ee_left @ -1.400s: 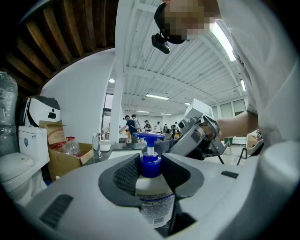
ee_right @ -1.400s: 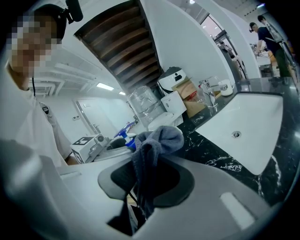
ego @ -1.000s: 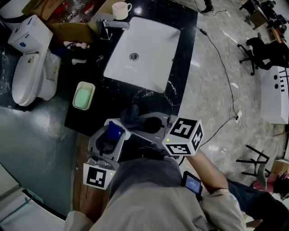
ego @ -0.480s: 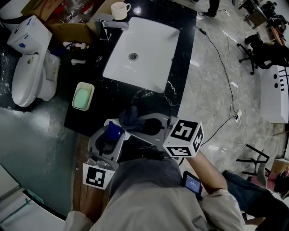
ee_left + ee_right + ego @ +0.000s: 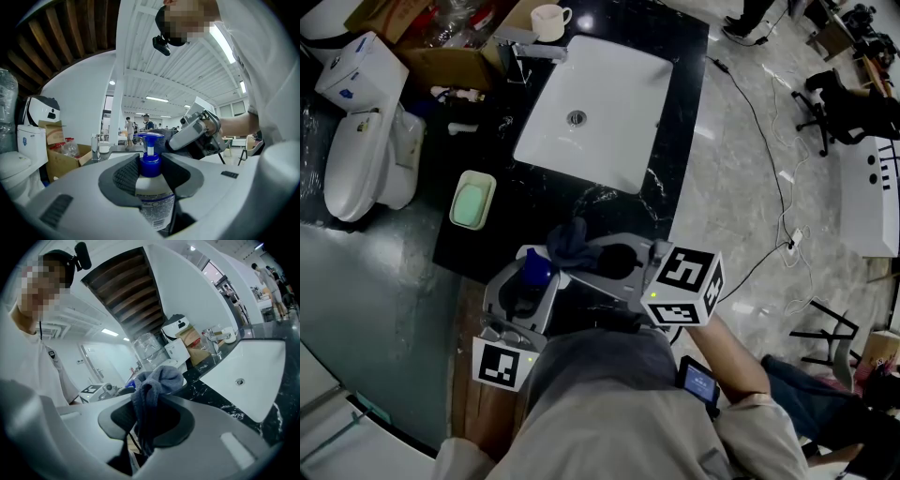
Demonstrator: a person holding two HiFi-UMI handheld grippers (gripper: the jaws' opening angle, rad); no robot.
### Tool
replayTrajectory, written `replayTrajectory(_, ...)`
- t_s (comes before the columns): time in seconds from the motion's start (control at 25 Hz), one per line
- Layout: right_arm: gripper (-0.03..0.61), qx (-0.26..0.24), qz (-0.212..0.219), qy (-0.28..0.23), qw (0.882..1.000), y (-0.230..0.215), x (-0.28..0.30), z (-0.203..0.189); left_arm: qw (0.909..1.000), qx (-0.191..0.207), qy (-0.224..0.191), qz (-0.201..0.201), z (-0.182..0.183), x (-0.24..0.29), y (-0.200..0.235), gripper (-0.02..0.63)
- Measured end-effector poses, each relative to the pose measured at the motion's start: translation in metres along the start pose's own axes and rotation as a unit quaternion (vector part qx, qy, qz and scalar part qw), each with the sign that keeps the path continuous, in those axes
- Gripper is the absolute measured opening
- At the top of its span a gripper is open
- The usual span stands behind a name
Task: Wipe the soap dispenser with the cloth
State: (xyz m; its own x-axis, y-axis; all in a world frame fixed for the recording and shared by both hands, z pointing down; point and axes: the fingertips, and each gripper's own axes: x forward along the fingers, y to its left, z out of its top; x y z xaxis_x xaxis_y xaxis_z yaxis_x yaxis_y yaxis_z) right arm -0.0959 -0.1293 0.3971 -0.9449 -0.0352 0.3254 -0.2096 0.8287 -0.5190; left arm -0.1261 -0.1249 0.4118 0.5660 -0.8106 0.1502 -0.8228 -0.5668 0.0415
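Jaws first: left gripper (image 5: 151, 177) spread wide yet pressed on the soap dispenser (image 5: 152, 199), pads hugging the bottle's shoulder just under the blue pump collar, label facing the camera. Right gripper (image 5: 147, 423) nipped nearly together on the cloth (image 5: 157, 378), grey-blue folds bunched up and spilling out above the pads.

Now the head view, everything placed off the sink (image 5: 619, 94): soap dispenser (image 5: 535, 271) held well short of the sink, on the person's side of it, out past the near edge of the black counter (image 5: 680, 131) and off any surface. Left gripper (image 5: 533, 278) under it, right gripper (image 5: 586, 258) reaching in from the other side, cloth (image 5: 568, 241) bunched right at the pump head, between dispenser and sink. Touching, or only just beside? Hard to call from any view.

And the change over the last second? Next to none. Same bottle, same grip, same spot short of the sink. Same wad of cloth parked at the pump. Only the faintest wobble of the right gripper's marker cube (image 5: 682, 284). No sweep, no rub showing.

Meaning for the job, as a judgement: both pick-ups done, wipe set up but paused or barely begun, cloth not on the labelled body yet. Next call probably a drag of the cloth down the bottle, left grip kept firm against any twist.
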Motion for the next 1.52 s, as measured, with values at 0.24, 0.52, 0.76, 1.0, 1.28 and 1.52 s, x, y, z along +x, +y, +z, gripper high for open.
replayTrajectory(0.24, 0.072, 0.003, 0.003, -0.002, 1.0, 0.0, 0.001, 0.003, 1.0, 0.001, -0.002, 0.001, 0.002, -0.004, 0.0, 0.141)
replayTrajectory(0.52, 0.074, 0.003, 0.004, -0.005, 1.0, 0.001, 0.001, 0.003, 0.9999, 0.0, -0.009, -0.006, 0.003, -0.007, -0.003, 0.143)
replayTrajectory(0.76, 0.072, -0.006, -0.009, -0.032, 0.999, -0.001, -0.007, 0.01, 0.9996, -0.012, -0.022, -0.008, 0.006, -0.011, -0.005, 0.143)
replayTrajectory(1.0, 0.074, -0.039, -0.053, -0.077, 0.995, -0.004, -0.023, 0.022, 0.9982, -0.035, -0.049, 0.007, 0.017, -0.024, 0.0, 0.143)
replayTrajectory(1.28, 0.069, -0.069, -0.088, -0.11, 0.988, -0.01, -0.043, 0.03, 0.9967, -0.027, -0.07, 0.03, 0.026, -0.028, 0.0, 0.143)
replayTrajectory(1.52, 0.068, -0.075, -0.065, -0.119, 0.988, -0.01, -0.059, 0.031, 0.9937, -0.04, -0.066, 0.081, 0.025, -0.035, -0.001, 0.143)
